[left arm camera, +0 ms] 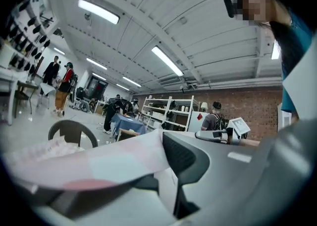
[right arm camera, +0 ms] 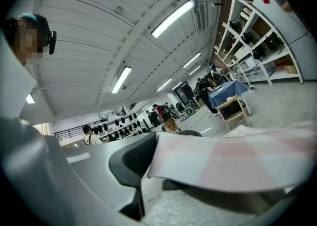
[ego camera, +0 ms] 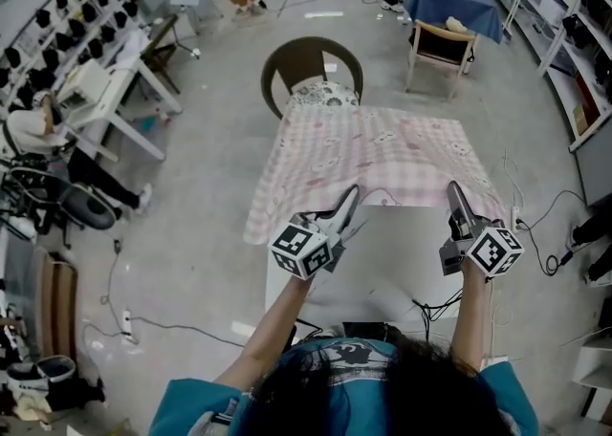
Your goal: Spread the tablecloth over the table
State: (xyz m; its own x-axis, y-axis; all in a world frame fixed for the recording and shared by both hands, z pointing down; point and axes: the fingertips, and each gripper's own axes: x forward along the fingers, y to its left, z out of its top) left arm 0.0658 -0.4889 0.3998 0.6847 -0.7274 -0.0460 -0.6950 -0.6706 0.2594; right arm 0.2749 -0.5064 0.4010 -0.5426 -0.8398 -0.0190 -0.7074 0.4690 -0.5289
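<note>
Tablecloth (ego camera: pixel 382 152) half over workshop table (ego camera: pixel 382 262); left tongs (ego camera: pixel 351 195), right tongs (ego camera: pixel 454 189) pinch its edge.

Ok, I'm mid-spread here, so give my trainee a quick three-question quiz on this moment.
1. True or false: the tablecloth covers the whole table.
2. The left gripper and right gripper are each shut on: A) nothing B) the tablecloth's near edge C) a cable
3. What stands at the table's far end?
Key: 1 false, the near part is bare. 2 B. 3 a dark round-backed chair.
</note>
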